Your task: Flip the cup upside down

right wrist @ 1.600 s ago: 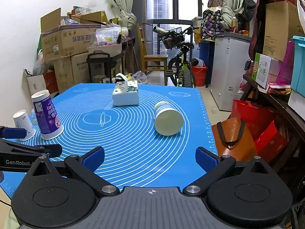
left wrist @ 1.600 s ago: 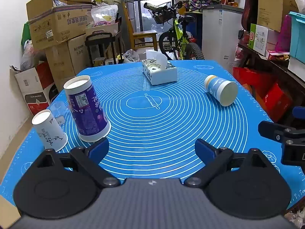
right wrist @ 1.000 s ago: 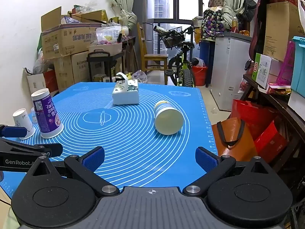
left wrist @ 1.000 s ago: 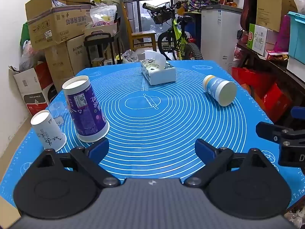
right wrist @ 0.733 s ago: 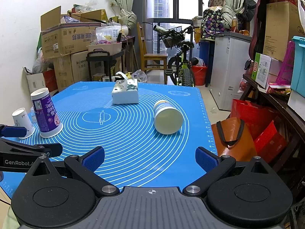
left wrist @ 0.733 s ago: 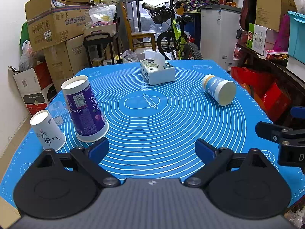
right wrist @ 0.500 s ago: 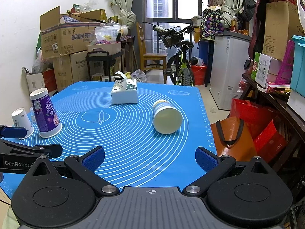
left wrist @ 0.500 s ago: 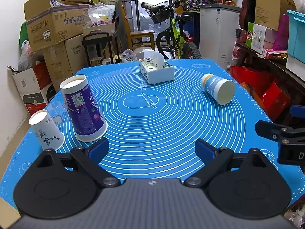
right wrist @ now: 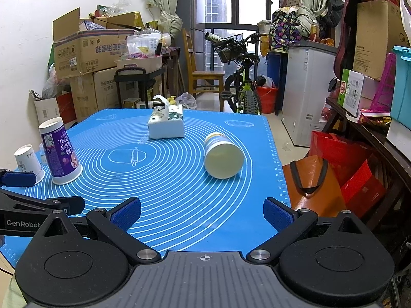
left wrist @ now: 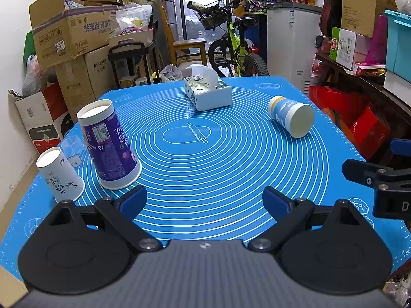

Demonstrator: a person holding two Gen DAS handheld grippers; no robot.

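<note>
A blue-and-white paper cup (left wrist: 291, 118) lies on its side on the blue mat (left wrist: 205, 164), at the right, mouth toward me; it also shows in the right wrist view (right wrist: 223, 155). A purple cup (left wrist: 109, 145) stands upside down at the left, with a small white cup (left wrist: 59, 177) upside down beside it; both show in the right wrist view, the purple cup (right wrist: 58, 152) and the white cup (right wrist: 28, 160). My left gripper (left wrist: 205, 200) is open and empty near the mat's front edge. My right gripper (right wrist: 202, 211) is open and empty, well short of the lying cup.
A tissue box (left wrist: 207, 93) stands at the back middle of the mat. Cardboard boxes (left wrist: 69, 38) pile up at the left, a bicycle (left wrist: 231, 48) and a white freezer (left wrist: 291, 38) behind. Red and orange bags (right wrist: 313, 184) sit off the table's right edge.
Both views have drifted very slightly; the cups have not moved and both grippers stay open.
</note>
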